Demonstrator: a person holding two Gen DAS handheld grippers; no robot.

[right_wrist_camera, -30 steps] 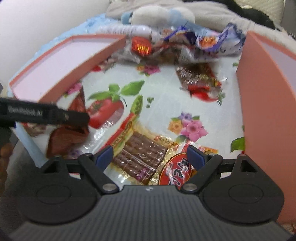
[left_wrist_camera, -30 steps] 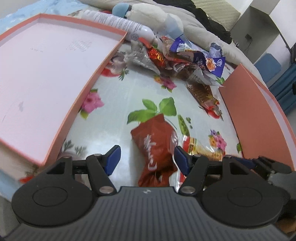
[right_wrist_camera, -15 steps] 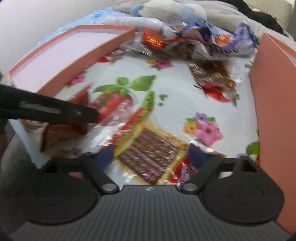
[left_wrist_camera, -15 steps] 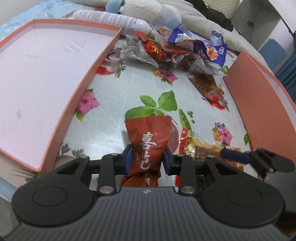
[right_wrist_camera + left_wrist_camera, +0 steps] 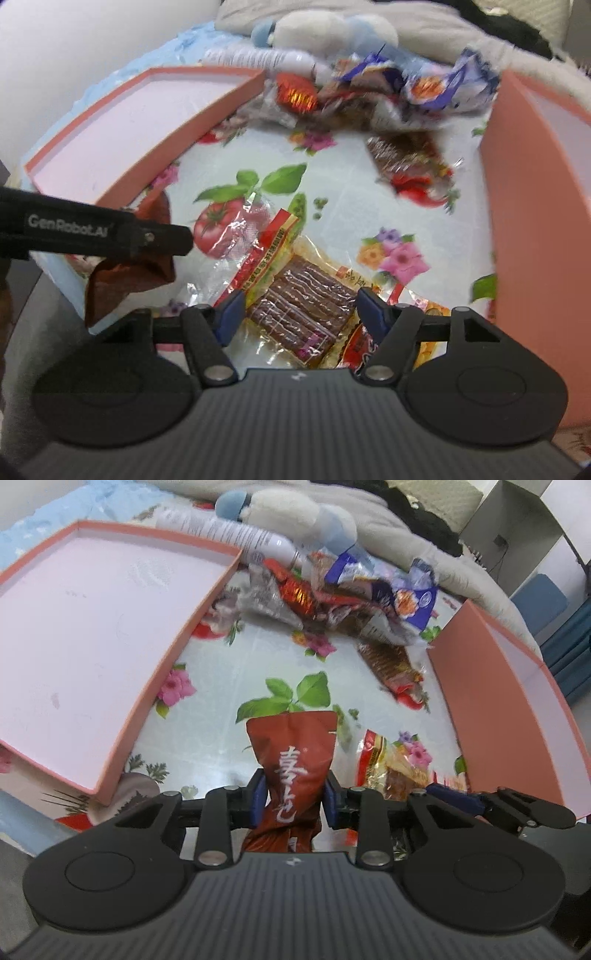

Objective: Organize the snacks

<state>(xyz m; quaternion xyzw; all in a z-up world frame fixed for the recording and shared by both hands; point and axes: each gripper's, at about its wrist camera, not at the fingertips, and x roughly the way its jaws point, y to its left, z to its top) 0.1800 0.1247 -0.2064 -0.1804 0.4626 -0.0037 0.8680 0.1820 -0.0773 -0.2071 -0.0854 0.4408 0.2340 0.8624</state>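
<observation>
The left tongs (image 5: 293, 799) are clamped narrow on a dark red foil snack packet with white characters (image 5: 293, 760), both blue pads pressed against its sides; the packet's flared upper end points away from the camera over the floral plastic cloth covering the bench (image 5: 229, 686). In the right wrist view the same packet (image 5: 133, 273) hangs crumpled below the black arm of the left tongs (image 5: 162, 240), near the front left edge of the bench. The right tongs (image 5: 300, 304) stand wide, blue pads well apart on either side of a clear packet of brown strips with a red and yellow header (image 5: 295, 295), which lies flat on the cloth; whether the pads touch it cannot be told. From the left view this packet (image 5: 391, 771) sits just right of the red one, with a pad of the right tongs (image 5: 454, 799) beside it. A shallow salmon-pink cardboard box lid with a pale pink inside (image 5: 199, 613) lies to the left, and a matching salmon-pink box (image 5: 476, 701) stands at the right edge. At the far side of the bench lies a heap of crumpled wrappers in purple, silver and orange-red (image 5: 354, 598), with another brown packet (image 5: 391, 664) just in front of it. Behind the heap lie a white cylindrical bottle on its side (image 5: 229, 535) and a white and blue plush toy (image 5: 295, 513).
</observation>
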